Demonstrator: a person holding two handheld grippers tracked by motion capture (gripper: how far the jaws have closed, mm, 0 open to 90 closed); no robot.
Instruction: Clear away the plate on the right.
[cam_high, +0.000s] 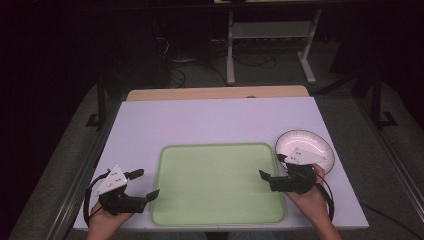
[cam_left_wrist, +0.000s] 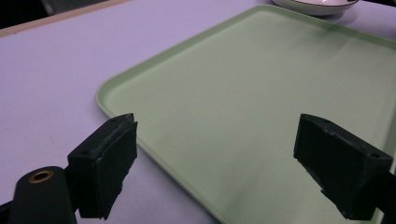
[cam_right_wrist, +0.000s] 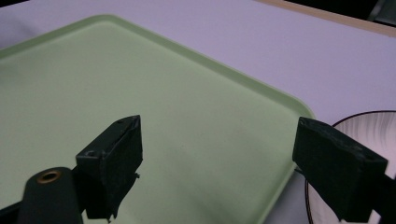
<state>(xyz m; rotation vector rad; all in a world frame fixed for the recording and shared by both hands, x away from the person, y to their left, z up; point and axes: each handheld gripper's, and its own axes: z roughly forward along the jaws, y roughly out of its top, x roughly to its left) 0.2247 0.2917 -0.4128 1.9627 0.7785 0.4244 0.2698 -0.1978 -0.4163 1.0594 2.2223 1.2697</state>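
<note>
A: Tray first: the pale green rounded plastic tray (cam_high: 218, 183) lies flat in the middle of the white table (cam_high: 200, 120), seen from the high view. The left gripper (cam_high: 146, 184) hangs just off the tray's left edge, jaws spread wide with nothing between them. The right gripper (cam_high: 270, 166) sits over the tray's right edge, jaws equally wide and empty, with the white round ribbed plate (cam_high: 312, 141) just beyond the tray's right rim.

B: So how would you take hold well?

A: I'd judge each gripper should come in level and let one jaw slide under the rim while the other goes above, both sides together, so the tray lifts without tipping.

B: And the left gripper view?

A: The tray's (cam_left_wrist: 261, 107) near left corner runs between the two black fingers (cam_left_wrist: 105, 165); the rim passes just beside the nearer one, not touching. The plate (cam_left_wrist: 317, 5) peeks in past the tray's far edge.

B: The right gripper view?

A: The tray (cam_right_wrist: 154, 98) fills the gap between the wide fingers (cam_right_wrist: 112, 163); its right rim lies below the other finger, apart from it. The plate (cam_right_wrist: 373, 128) sits just outside that rim.
</note>
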